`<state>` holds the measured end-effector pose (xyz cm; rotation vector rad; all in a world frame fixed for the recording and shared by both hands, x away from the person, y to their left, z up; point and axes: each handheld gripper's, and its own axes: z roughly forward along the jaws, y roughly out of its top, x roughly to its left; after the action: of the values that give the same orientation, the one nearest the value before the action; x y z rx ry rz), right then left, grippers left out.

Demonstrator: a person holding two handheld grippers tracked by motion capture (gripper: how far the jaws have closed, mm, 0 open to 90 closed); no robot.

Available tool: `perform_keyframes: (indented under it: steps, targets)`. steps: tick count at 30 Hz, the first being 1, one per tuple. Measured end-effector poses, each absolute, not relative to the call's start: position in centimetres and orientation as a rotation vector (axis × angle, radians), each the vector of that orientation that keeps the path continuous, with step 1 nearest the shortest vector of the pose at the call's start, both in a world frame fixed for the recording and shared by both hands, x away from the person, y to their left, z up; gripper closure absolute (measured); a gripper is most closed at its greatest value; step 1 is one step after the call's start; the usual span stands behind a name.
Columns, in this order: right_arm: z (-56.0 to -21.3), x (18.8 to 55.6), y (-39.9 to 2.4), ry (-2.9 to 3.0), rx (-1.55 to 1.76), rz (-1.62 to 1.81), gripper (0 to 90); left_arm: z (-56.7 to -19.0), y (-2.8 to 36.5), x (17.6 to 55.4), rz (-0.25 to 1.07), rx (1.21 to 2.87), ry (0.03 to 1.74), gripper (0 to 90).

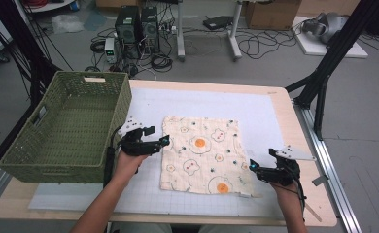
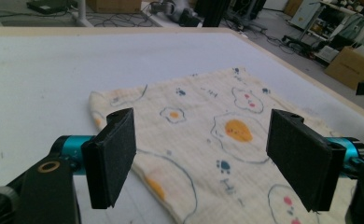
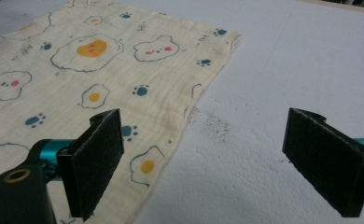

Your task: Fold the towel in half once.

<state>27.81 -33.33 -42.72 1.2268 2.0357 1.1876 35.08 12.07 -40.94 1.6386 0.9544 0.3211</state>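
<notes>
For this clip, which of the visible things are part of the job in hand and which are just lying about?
In the job:
- printed cloth, spread flat on the table mat
- left gripper, open at the cloth's left edge
- right gripper, open at its right edge

Lying about:
- green woven basket, empty, at the table's left
- computer towers and cables on the floor
- cardboard box

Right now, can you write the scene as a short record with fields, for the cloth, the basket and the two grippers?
cloth: printed cloth with egg and paw pattern, spread flat on the white mat
basket: green woven basket, at the table's left, apart from the cloth
left gripper: left gripper at the cloth's left edge, fingers open, holding nothing
right gripper: right gripper at the cloth's right edge, fingers open, holding nothing
</notes>
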Motion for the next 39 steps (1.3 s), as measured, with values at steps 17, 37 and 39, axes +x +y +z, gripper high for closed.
perform_keyframes:
  steps: [17,37,39]
  targets:
    - [-42.9,28.1,-33.1,2.049,1.229,1.202,11.9,-42.4,11.0,42.3,0.366,1.729,1.158,28.7]
    - [-43.2,28.3,-33.5,2.047,1.248,1.218,11.9,-45.1,8.6,45.8,0.547,1.955,1.193,44.8]
    - [-43.2,28.3,-33.5,2.048,1.251,1.217,11.9,-45.1,8.5,45.7,0.556,1.976,1.156,53.4]
